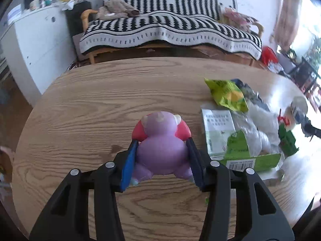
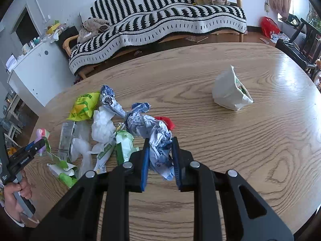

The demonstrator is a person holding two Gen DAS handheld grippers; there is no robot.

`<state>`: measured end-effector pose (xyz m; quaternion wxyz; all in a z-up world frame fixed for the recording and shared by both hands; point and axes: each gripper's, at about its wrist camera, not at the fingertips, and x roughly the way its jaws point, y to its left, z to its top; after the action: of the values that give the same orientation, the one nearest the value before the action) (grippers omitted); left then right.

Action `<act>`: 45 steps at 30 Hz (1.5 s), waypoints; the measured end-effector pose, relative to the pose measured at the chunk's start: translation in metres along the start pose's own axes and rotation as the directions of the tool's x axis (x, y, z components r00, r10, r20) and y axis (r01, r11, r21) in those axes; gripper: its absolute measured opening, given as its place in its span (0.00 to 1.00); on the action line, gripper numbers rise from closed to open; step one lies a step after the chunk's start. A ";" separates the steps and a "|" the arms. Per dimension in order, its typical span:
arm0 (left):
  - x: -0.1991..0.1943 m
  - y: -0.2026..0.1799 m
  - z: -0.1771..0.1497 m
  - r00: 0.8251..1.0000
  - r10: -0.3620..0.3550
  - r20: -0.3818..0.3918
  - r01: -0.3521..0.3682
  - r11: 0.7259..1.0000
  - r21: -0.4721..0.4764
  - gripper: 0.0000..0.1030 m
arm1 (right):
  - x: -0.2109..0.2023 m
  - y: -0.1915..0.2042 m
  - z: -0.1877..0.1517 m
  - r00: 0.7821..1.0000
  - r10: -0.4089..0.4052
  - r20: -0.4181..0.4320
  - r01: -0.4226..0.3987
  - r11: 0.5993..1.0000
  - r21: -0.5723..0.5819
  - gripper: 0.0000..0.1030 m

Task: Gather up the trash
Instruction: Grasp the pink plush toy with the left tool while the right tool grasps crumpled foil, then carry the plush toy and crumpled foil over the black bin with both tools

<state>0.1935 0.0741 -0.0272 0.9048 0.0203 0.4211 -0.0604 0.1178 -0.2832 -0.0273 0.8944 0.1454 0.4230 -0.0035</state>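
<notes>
My left gripper (image 1: 162, 140) is shut on a purple and pink toy figure (image 1: 160, 150); both pads press its sides as it rests on the wooden table (image 1: 90, 104). The right wrist view shows this gripper (image 2: 35, 145) and the toy (image 2: 41, 133) at the far left, held by a person's hand (image 2: 14, 192). My right gripper (image 2: 160, 140) is shut on a crumpled blue-and-white paper wad (image 2: 160, 140) at the near end of a trash pile. The pile holds a yellow-green snack bag (image 2: 83, 106), white crumpled plastic (image 2: 102, 126), a torn green-white carton (image 2: 124, 146) and a red scrap (image 2: 167, 120).
A white paper bag (image 2: 228, 92) stands open on the table to the right of the pile. Beyond the table's far edge is a sofa under a black-and-white blanket (image 2: 160, 24). A white cabinet (image 2: 38, 70) stands at left and a dark chair (image 2: 301, 44) at right.
</notes>
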 end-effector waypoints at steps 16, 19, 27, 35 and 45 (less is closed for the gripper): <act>-0.005 0.001 0.003 1.000 0.020 0.010 -0.019 1.000 -0.018 0.46 | -0.005 0.005 0.001 1.000 0.000 0.017 0.000 1.000 -0.002 0.21; -0.010 -0.003 0.006 1.000 0.018 0.023 -0.017 1.000 -0.026 0.46 | -0.009 0.003 0.001 1.000 -0.002 0.031 0.002 1.000 -0.001 0.21; -0.028 -0.049 0.015 0.997 -0.027 0.075 0.027 1.000 -0.001 0.46 | -0.035 -0.023 -0.003 0.997 -0.026 0.075 0.022 0.998 0.050 0.21; -0.044 -0.171 0.013 0.981 -0.181 0.063 0.171 0.975 0.142 0.46 | -0.096 -0.094 -0.008 0.984 -0.081 0.157 0.055 0.985 0.162 0.21; -0.089 -0.414 -0.031 0.884 -0.462 -0.073 0.457 0.820 0.346 0.46 | -0.223 -0.259 -0.090 0.924 -0.332 0.188 0.253 0.903 0.347 0.21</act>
<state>0.0612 -0.3261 0.0266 0.8477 0.0800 0.3895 -0.3511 -0.1269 -0.5334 0.0212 0.8934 0.2197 0.3214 -0.2242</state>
